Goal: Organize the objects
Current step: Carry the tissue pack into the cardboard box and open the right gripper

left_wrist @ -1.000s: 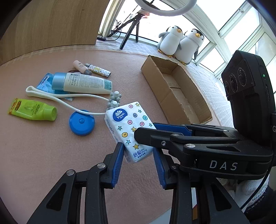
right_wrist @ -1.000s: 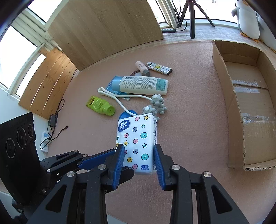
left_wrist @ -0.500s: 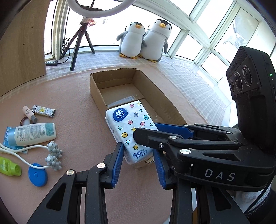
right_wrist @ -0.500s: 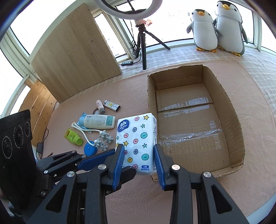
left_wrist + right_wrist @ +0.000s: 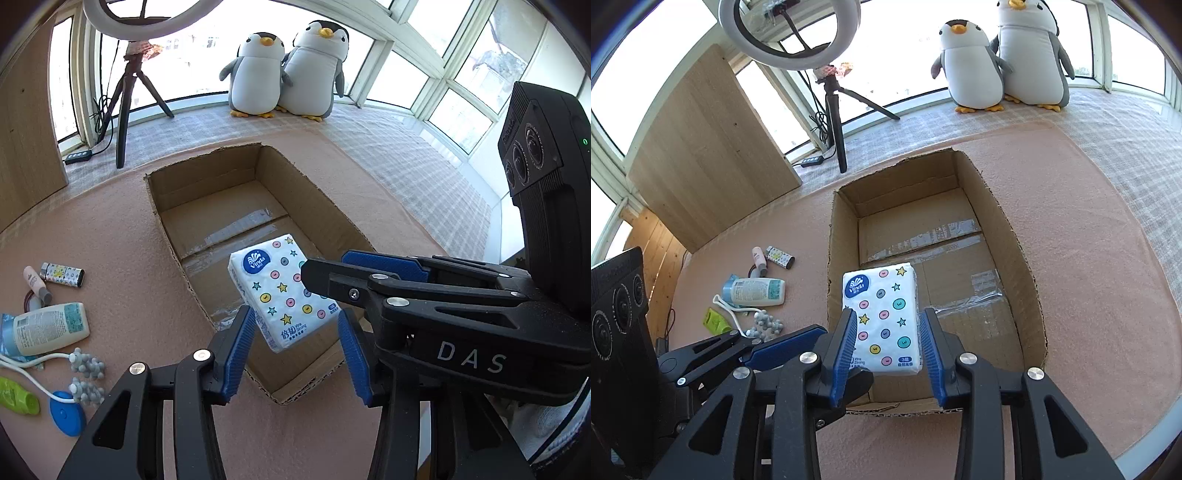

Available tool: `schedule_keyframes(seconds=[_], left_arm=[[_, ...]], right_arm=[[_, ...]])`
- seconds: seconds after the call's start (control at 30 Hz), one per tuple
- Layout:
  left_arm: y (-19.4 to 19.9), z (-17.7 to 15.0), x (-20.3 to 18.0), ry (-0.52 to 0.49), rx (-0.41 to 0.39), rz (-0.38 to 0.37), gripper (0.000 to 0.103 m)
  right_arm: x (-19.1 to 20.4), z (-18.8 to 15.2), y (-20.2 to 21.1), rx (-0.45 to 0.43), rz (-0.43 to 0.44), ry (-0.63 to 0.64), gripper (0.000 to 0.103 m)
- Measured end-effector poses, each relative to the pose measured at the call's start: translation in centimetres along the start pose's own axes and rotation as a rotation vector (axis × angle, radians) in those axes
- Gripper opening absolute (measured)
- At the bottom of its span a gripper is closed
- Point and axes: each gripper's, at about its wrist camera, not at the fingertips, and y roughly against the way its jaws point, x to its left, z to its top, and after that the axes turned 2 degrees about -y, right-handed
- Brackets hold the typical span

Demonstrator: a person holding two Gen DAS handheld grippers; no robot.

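box (image 5: 1015, 243): floor bare beyond tissue pack (image 5: 882, 317) | walls all round, top open | clutter (image 5: 753, 291) on mat left of box

The tissue pack (image 5: 283, 295), clamped by the right gripper (image 5: 325, 273), hangs over the near end of the open cardboard box (image 5: 325, 206), between the left gripper's (image 5: 295, 354) spread blue fingers (image 5: 236, 354).

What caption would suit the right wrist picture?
Right gripper holds a tissue pack over an open cardboard box.
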Motion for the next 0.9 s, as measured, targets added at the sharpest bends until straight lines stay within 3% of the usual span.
schedule_keyframes(seconds=[0.03,0.1,0.57,0.9], left_arm=[[0.1,-0.2,0.1,-0.001,0.000,0.010,0.058],[0.1,-0.5,0.4,-0.002,0.003,0.019,0.058],[3.6,-3.8,5.7,0.101,-0.015,0.050,0.058],[7.7,-9.8,15.2,0.306,-0.016,0.125,0.058]], right_arm=[[-0.3,0.1,-0.1,-0.002,-0.014,-0.012,0.054],[-0.6,0.0,0.0,-0.018,-0.033,-0.029,0.062],[2.1,-1.5,-0.2,-0.006,-0.004,-0.002,0.062],[6.4,-3.0,-1.4,0.031,0.057,0.047,0.062]])
